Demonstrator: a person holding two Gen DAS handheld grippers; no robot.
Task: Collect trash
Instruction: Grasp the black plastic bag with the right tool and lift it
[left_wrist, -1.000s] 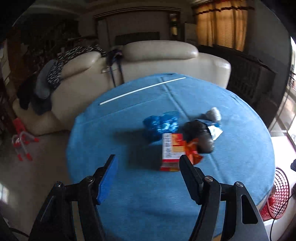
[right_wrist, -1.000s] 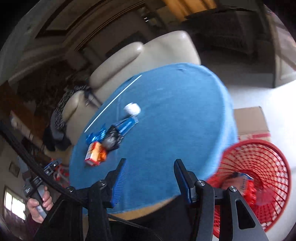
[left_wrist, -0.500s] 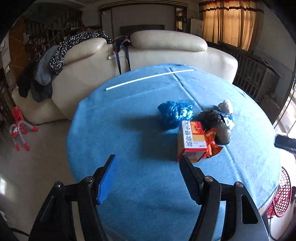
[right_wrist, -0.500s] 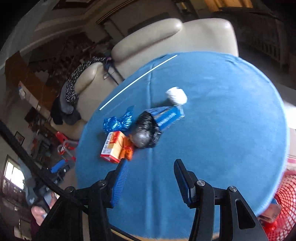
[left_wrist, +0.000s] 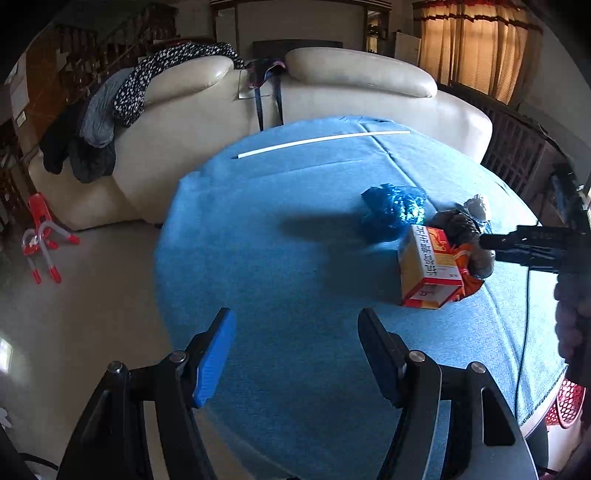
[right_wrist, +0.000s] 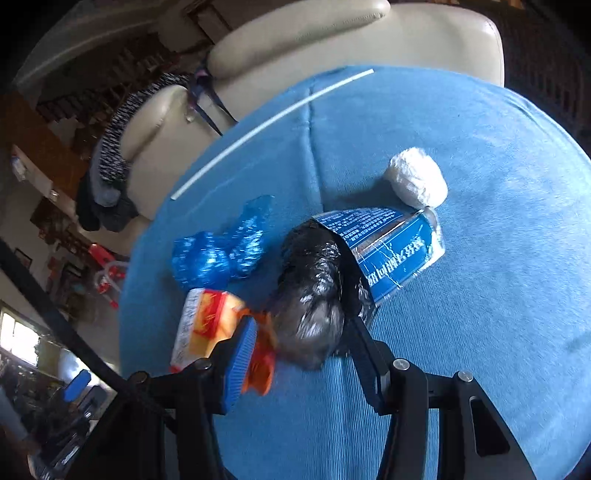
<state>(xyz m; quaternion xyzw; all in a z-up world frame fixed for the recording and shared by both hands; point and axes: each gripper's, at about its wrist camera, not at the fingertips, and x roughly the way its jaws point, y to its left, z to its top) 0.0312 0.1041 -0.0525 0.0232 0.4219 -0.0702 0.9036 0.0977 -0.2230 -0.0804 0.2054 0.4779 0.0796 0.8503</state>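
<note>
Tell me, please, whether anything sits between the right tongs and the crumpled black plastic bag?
Nothing visible does. The right tongs are open with the crumpled black plastic bag already between their fingers. The orange carton and orange wrapper crowd the left finger, so they might get caught too.

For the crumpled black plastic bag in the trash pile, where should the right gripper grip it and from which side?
Grip the black plastic bag across its rounded near end, coming straight on from the table's near edge. That bulge already sits between the open fingers of the right gripper, narrower than the gap. The orange box and blue wrapper press against its sides, so a sideways approach would likely catch them.
</note>
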